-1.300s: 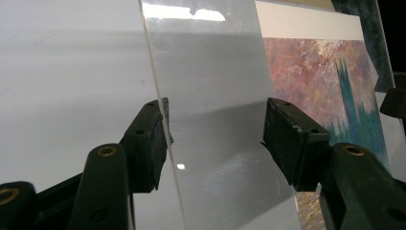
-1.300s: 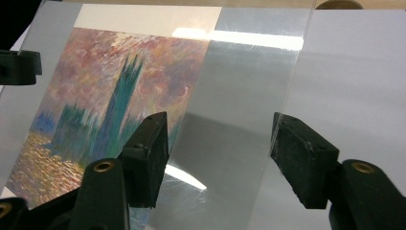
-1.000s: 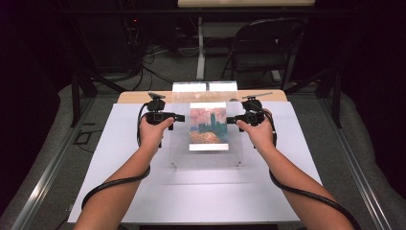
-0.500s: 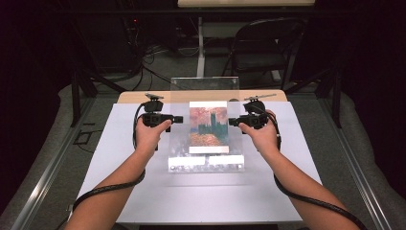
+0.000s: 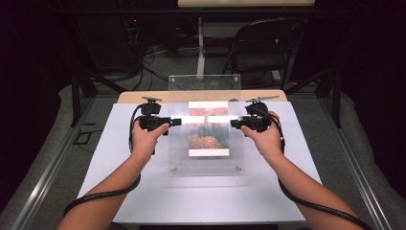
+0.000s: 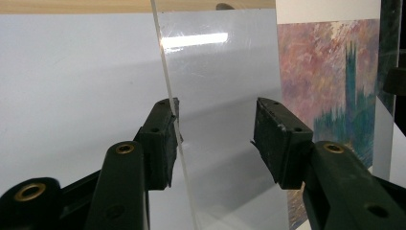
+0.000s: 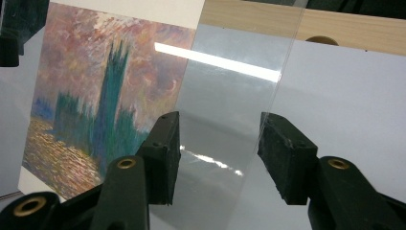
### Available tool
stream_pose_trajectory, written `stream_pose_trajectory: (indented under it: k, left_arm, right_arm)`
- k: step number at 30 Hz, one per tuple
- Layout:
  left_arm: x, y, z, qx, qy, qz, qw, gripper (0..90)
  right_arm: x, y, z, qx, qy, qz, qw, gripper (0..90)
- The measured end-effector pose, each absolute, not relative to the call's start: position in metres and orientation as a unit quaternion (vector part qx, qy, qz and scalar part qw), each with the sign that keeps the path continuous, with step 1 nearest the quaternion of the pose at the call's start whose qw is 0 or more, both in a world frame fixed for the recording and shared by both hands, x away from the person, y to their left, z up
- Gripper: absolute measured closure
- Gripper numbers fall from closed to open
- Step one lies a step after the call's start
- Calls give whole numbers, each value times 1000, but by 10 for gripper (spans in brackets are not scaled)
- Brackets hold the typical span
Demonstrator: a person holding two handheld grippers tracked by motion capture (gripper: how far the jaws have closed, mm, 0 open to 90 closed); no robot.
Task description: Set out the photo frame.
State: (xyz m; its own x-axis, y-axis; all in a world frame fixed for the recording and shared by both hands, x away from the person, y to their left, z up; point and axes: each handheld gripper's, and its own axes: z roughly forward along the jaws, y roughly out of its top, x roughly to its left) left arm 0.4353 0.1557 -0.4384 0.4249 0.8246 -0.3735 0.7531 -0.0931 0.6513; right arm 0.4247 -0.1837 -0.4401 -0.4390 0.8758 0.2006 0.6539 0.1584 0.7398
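Observation:
A clear acrylic sheet (image 5: 203, 85) stands tilted, its far edge raised and its near edge, with two small studs, low by the table. Behind and under it lies a painted print (image 5: 208, 130) of a tower in pink and teal. My left gripper (image 5: 174, 121) is at the sheet's left edge and my right gripper (image 5: 234, 123) at its right edge. In the left gripper view the sheet's edge (image 6: 168, 96) runs along one pad while the other pad stands apart. The right gripper (image 7: 218, 139) view shows the same. Both sets of jaws have just been closing, with the sheet's edge between them.
A white board (image 5: 119, 167) covers the table, with a strip of wooden tabletop (image 5: 143, 97) at its far side. A dark folding chair (image 5: 263, 48) and cables on the floor lie beyond. Metal rails run along both sides of the table.
The clear sheet's far edge has swung up from flat over the print to a steep tilt. Both hands have risen a little with it.

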Motion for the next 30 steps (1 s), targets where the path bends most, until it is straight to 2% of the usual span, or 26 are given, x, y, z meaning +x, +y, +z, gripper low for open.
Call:
stream_pose_trajectory:
  k: [30]
  left_arm:
    - [394, 166, -422, 756, 493, 55, 427, 611]
  right_arm:
    - [383, -190, -422, 478, 760, 415, 148, 544]
